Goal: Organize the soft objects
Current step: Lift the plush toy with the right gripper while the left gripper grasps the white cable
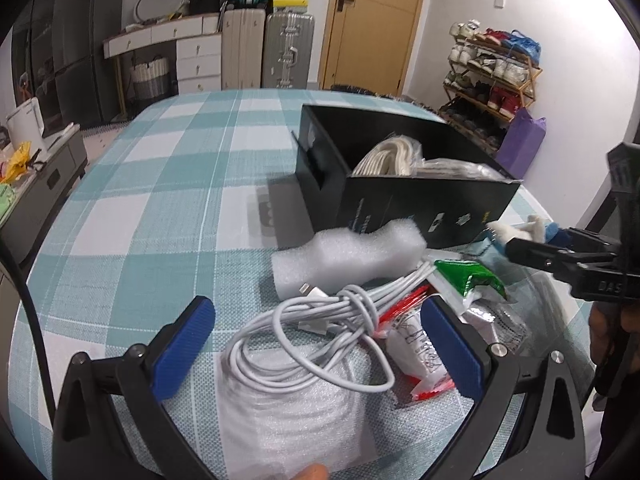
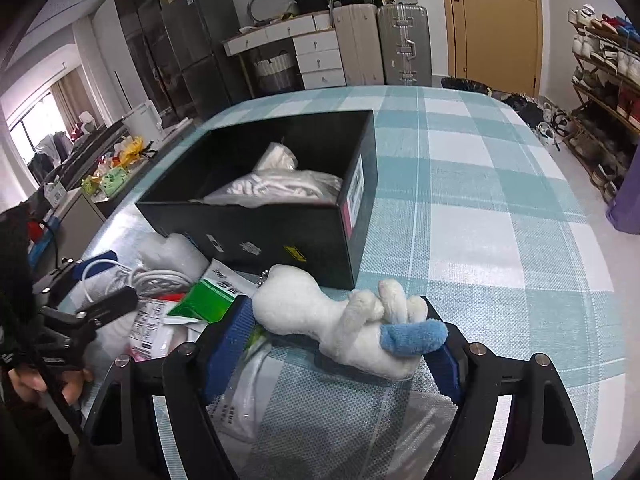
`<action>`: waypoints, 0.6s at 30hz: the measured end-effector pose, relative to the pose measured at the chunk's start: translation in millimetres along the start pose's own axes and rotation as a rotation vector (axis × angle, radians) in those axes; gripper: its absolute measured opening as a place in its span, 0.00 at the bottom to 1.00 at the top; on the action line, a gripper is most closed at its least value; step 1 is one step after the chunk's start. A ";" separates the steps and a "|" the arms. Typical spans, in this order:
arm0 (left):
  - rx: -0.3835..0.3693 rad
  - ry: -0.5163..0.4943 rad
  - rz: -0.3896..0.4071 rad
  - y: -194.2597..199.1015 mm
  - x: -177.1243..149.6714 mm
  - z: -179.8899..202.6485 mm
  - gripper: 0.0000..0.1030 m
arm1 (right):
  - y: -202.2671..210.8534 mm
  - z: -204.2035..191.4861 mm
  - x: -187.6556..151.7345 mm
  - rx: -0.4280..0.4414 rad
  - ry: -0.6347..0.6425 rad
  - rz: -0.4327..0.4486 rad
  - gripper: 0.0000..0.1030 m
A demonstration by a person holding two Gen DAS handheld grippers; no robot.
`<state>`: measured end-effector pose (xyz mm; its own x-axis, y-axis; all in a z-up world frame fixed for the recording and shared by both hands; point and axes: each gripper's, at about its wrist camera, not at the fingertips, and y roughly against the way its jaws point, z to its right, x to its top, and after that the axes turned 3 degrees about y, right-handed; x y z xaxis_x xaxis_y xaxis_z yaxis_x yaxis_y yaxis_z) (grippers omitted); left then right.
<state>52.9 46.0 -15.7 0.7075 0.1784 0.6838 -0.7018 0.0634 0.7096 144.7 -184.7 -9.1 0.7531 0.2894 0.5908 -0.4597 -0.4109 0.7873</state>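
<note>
A white plush toy [image 2: 320, 320] with a blue part lies crosswise between my right gripper's blue pads [image 2: 230, 340], in front of the black box [image 2: 248, 236]. The right gripper [image 2: 336, 340] is shut on it; in the left wrist view it [image 1: 532, 242] comes in from the right with the toy [image 1: 508, 232]. My left gripper [image 1: 320, 344] stands open over a coiled white cable [image 1: 320, 320], the cable lying between its pads untouched. White foam [image 1: 348, 256] lies beyond the cable, near the box [image 1: 420, 204]. Bagged white items [image 2: 280, 188] fill part of the box.
A green packet [image 1: 468, 276], a red-and-white packet [image 1: 416, 348] and clear bags [image 2: 248, 396] crowd the checked tablecloth [image 1: 160, 208] between the grippers. A foam sheet [image 1: 292, 412] lies under the cable. Suitcases, drawers and a shoe rack stand past the table.
</note>
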 end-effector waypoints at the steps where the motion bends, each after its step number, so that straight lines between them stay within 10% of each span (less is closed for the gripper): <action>1: 0.007 0.008 -0.010 -1.7 0.3 -1.0 1.00 | 1.2 -0.8 0.1 0.001 0.003 0.003 0.78; 18: 0.027 0.071 -0.104 -14.3 2.0 -9.0 0.95 | 13.0 -8.9 1.4 0.008 0.021 0.030 0.78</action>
<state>63.6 54.3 -26.0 0.7681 0.2414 0.5931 -0.6216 0.0585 0.7812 135.6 -181.9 3.6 0.7289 0.2954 0.6176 -0.4779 -0.4266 0.7679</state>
